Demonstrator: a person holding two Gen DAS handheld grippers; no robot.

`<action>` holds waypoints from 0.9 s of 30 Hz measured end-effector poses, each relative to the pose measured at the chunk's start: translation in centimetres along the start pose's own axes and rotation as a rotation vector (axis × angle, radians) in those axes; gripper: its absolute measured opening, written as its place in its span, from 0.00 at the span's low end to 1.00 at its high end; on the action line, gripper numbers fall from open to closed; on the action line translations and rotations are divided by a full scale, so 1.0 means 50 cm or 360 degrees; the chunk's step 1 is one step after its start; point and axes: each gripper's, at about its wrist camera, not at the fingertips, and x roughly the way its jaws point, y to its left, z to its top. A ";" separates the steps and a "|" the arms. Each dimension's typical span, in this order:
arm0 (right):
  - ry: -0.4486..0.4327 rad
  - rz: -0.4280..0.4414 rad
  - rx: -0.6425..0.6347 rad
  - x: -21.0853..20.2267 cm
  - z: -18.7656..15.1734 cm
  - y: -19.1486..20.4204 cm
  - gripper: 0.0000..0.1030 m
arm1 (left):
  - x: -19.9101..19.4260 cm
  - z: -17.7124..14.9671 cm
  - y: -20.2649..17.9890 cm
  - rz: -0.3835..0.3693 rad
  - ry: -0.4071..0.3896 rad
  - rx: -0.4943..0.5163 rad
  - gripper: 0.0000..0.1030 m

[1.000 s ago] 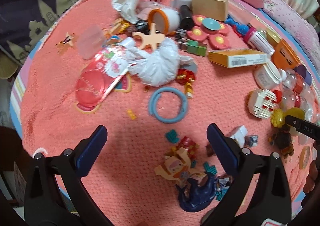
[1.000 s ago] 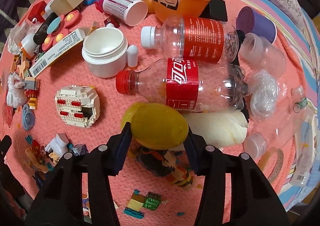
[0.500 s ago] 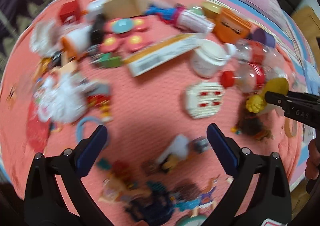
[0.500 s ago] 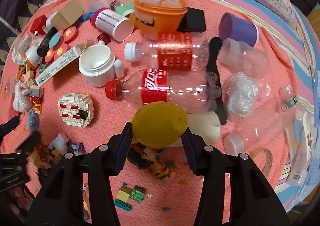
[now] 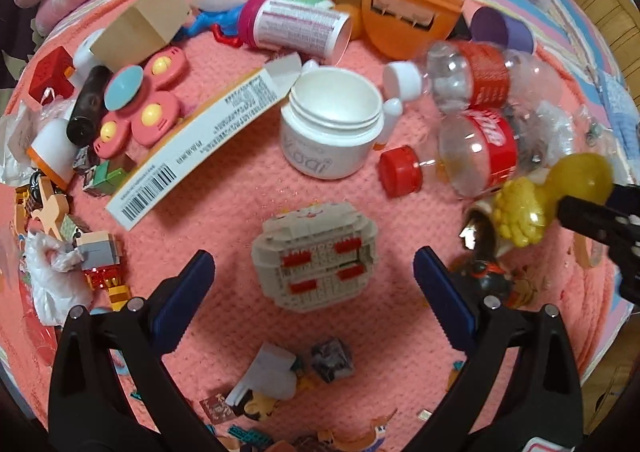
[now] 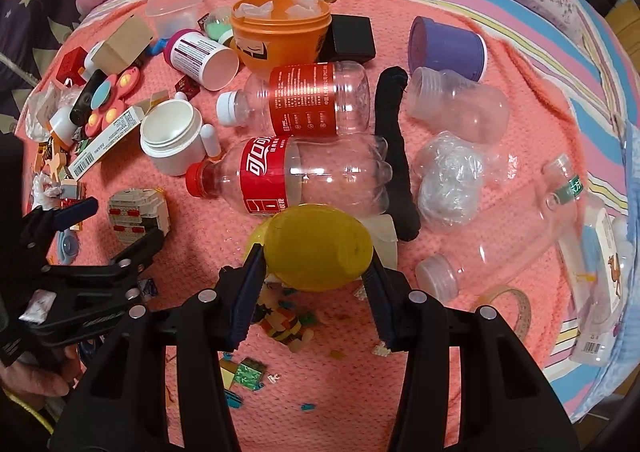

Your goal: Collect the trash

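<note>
The right tool (image 6: 316, 264) is pinching a yellow toy (image 6: 316, 248), lifted just above the pink blanket (image 6: 320, 404) at the middle of its frame. The left tool (image 5: 312, 272) is spread wide and holds nothing; a block model (image 5: 316, 256) sits between its tips. The nearest trash, a cola bottle (image 6: 296, 176), lies just beyond the yellow toy, its long axis across the frame with the red cap (image 6: 196, 180) to the left. The right tool is nearer but occupied, so the left would probably have to reach to the upper right of its frame.
</note>
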 end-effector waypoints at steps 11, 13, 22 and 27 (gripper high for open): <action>-0.0002 0.0017 -0.0004 0.001 0.003 -0.005 0.45 | 0.048 0.002 0.024 -0.0019 0.0094 -0.0067 0.76; 0.0000 0.0015 -0.0003 0.002 0.003 -0.005 0.45 | 0.051 0.001 0.021 -0.0014 0.0093 -0.0048 0.73; 0.0002 0.0025 0.0002 0.001 0.006 -0.002 0.45 | 0.057 0.001 0.007 -0.0053 0.0120 -0.0084 0.62; -0.0009 0.0032 -0.0010 -0.003 0.007 0.010 0.45 | 0.043 -0.005 0.031 -0.0031 0.0127 -0.0119 0.62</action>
